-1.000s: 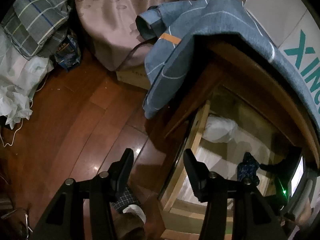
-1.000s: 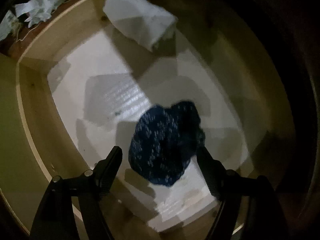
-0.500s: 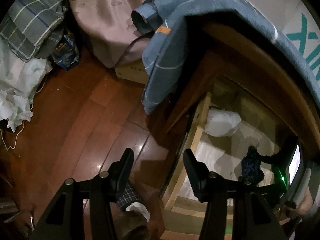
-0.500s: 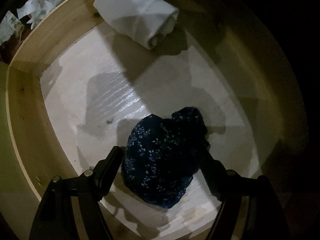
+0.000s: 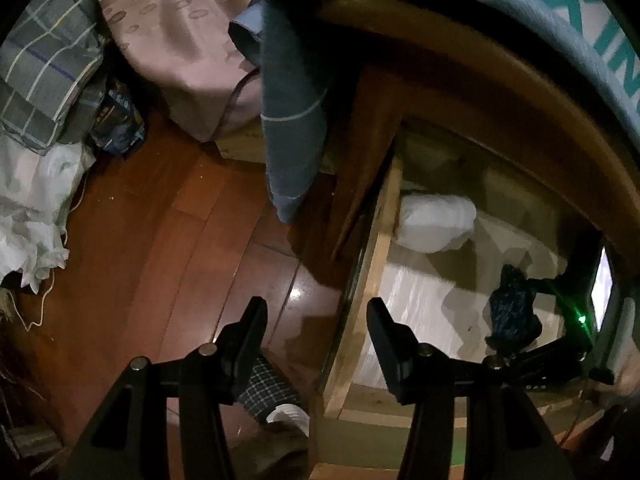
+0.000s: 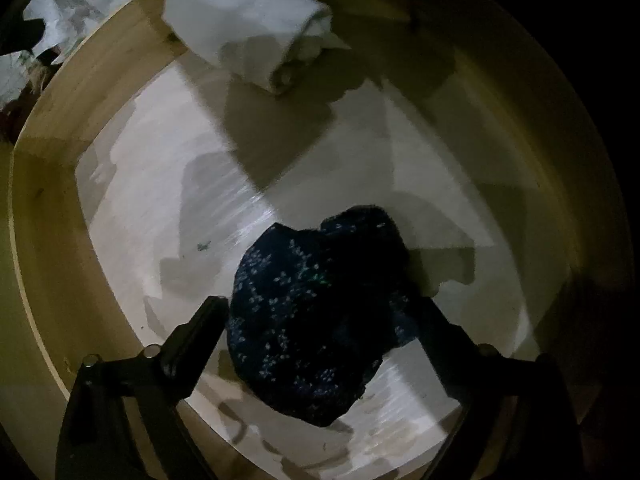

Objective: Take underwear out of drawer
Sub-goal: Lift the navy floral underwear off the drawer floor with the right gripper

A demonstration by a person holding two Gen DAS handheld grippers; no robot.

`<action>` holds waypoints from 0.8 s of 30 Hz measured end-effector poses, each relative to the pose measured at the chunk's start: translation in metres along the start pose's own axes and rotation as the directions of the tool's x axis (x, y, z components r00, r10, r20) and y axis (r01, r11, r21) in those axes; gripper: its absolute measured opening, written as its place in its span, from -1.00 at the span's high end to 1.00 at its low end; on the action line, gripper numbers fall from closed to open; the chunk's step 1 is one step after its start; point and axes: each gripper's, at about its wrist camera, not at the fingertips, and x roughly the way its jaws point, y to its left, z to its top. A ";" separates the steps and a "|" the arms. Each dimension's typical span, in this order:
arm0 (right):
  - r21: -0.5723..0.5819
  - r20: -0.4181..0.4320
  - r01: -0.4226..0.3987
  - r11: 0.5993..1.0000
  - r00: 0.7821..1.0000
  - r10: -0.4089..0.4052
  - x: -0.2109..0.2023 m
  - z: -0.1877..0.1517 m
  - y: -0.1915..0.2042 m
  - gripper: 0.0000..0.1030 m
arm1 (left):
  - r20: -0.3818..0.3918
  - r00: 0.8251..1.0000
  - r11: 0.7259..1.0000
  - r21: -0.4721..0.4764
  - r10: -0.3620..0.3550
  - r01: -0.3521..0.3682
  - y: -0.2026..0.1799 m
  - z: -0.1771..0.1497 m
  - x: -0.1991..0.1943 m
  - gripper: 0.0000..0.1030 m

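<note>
The open wooden drawer (image 5: 374,264) (image 6: 48,184) has a pale lined floor. Dark blue patterned underwear (image 6: 316,320) (image 5: 514,312) lies bunched on it. My right gripper (image 6: 320,316) is open, low in the drawer, with a finger on each side of the underwear; contact is unclear. It also shows in the left wrist view (image 5: 520,316) at the right. A rolled white cloth (image 6: 248,36) (image 5: 436,222) lies at the drawer's far end. My left gripper (image 5: 316,320) is open and empty, above the drawer's left wall and the floor.
A blue-grey garment (image 5: 292,120) hangs over the cabinet top (image 5: 500,72) above the drawer. A pink dotted bedcover (image 5: 180,40), plaid fabric (image 5: 44,68) and white cloths (image 5: 28,216) lie around the red-brown wooden floor (image 5: 160,248). A checked slipper (image 5: 268,392) shows below.
My right gripper has sunk lower over the blue underwear, which now fills the gap between its fingers. My left gripper has drifted closer to the cabinet.
</note>
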 end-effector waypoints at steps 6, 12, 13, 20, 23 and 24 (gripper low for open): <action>-0.012 -0.051 0.001 1.000 0.999 -0.002 0.001 -0.001 0.004 -0.21 | -0.020 1.000 1.000 0.014 0.004 -0.003 -0.004 -0.001 0.005 -0.02; 0.002 -0.101 0.024 1.000 0.995 -0.024 -0.003 0.011 0.013 0.16 | -0.034 0.999 1.000 0.021 0.013 -0.013 -0.007 0.000 0.009 -0.02; 0.008 -0.104 0.031 0.999 0.994 -0.030 -0.002 0.013 0.017 0.23 | -0.033 0.999 1.000 0.023 0.012 -0.011 -0.008 -0.001 0.010 -0.02; 0.042 -0.128 0.122 0.992 0.985 -0.116 -0.012 0.000 0.022 0.31 | -0.030 0.999 0.998 0.044 0.040 -0.039 -0.014 -0.002 0.013 -0.03; 0.093 -0.121 0.124 0.988 0.986 -0.112 -0.021 -0.007 0.015 0.31 | -0.027 0.999 0.997 0.063 0.047 -0.046 -0.018 -0.003 0.015 -0.02; 0.109 -0.111 0.130 0.986 0.987 -0.117 -0.023 -0.007 0.013 0.31 | -0.030 0.998 0.996 0.070 0.053 -0.051 -0.019 -0.003 0.016 -0.03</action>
